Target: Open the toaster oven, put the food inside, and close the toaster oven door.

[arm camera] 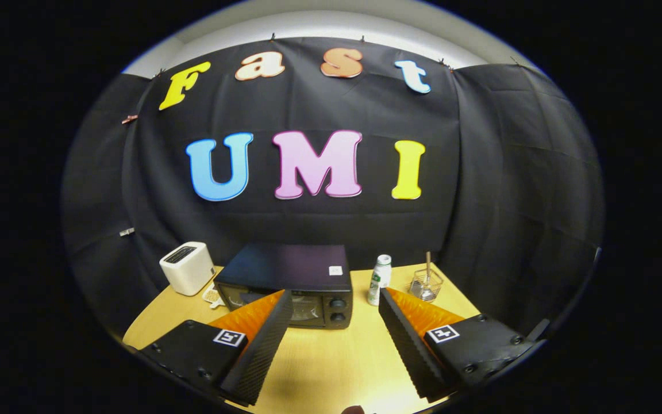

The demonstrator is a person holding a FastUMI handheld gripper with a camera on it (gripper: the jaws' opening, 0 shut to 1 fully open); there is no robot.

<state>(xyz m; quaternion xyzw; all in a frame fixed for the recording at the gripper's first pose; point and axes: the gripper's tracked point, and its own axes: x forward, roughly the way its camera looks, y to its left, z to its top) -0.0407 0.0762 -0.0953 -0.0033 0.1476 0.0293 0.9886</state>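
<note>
The toaster oven (285, 284) stands door-shut on the surface (331, 356), just beyond the fingertips of the empty, wide-spread tool (335, 302). A careless swing could tip the bottle (379, 280) beside it; what lies by the white toaster (187, 267) is too small to name.

Dark toaster oven (285, 287) on table, door seemingly closed.
</note>
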